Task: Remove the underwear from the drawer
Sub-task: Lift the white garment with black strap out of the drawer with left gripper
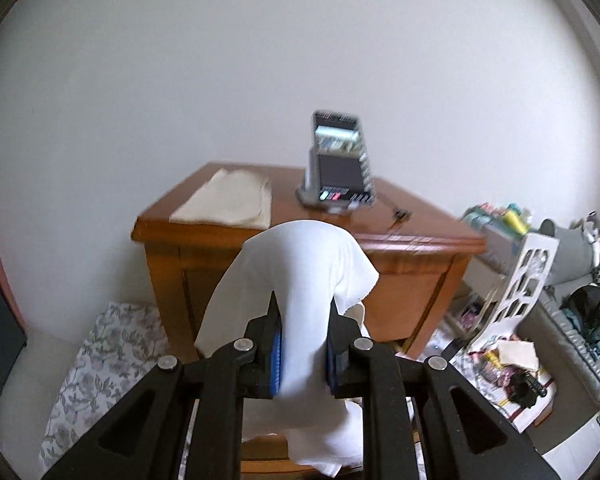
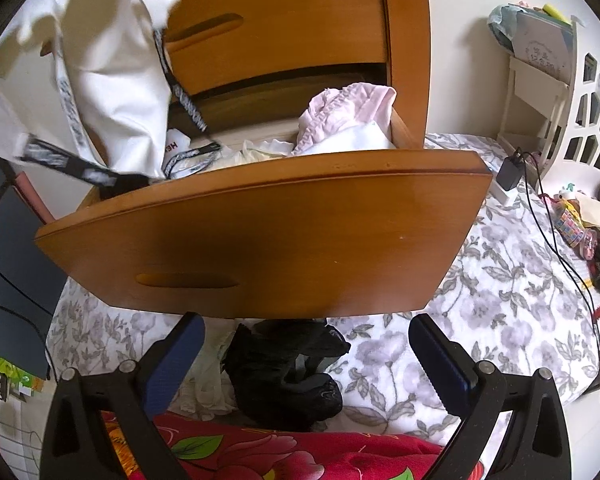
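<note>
Left wrist view: the left gripper [image 1: 304, 354] is clamped on a white garment [image 1: 300, 280], which drapes over and below the blue pads [image 1: 277, 360]. It is held in the air, near the wooden nightstand [image 1: 260, 256]. A folded cream cloth [image 1: 228, 200] and a propped device [image 1: 338, 164] stand on the nightstand top.

Right wrist view: the right gripper [image 2: 306, 364] stands apart and holds nothing, below the front of the open drawer [image 2: 260, 236]. The white garment, with black printed bands [image 2: 76, 168], hangs at upper left, above the drawer's left end; one band appears to trail back over the rim. Pink clothing [image 2: 348, 110] and other white pieces remain inside. A black garment [image 2: 284, 372] lies on the floral bedding [image 2: 500, 288] beneath.

Assessment: one piece is lifted almost clear; its release remains, and further items are left in the drawer.
</note>
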A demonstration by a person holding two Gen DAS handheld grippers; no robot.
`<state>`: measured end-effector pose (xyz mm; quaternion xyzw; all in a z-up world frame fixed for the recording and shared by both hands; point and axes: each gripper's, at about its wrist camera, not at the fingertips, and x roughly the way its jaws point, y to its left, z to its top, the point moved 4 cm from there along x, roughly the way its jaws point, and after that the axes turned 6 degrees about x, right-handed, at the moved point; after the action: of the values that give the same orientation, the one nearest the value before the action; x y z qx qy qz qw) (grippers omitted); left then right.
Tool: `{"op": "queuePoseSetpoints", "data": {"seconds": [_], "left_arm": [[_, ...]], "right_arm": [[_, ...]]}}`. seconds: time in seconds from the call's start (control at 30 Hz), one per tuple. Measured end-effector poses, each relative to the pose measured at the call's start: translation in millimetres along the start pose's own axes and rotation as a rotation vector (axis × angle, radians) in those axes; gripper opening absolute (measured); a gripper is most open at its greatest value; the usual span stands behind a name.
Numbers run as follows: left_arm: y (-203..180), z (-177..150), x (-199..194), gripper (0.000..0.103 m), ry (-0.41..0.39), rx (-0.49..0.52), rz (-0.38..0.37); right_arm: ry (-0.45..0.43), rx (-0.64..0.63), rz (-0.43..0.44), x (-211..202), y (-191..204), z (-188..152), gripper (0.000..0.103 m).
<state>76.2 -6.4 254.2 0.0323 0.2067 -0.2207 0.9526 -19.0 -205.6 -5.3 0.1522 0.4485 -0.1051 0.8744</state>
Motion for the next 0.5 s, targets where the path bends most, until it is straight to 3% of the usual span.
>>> {"op": "queuePoseSetpoints", "data": {"seconds": [0.23,0.5], "left_arm": [[-15.3,13.5,-52.1,0.017,-0.095,0.020,-0.066],[-34.4,11.6,-97.1,0.017,-0.148,0.058,-0.137]], "right_arm": [[-0.003,-0.001,-0.006,-0.7,0.3,0.1,0.103],[-0.043,-0.005,0.001,-16.5,0.8,0.4,0.103]]}}
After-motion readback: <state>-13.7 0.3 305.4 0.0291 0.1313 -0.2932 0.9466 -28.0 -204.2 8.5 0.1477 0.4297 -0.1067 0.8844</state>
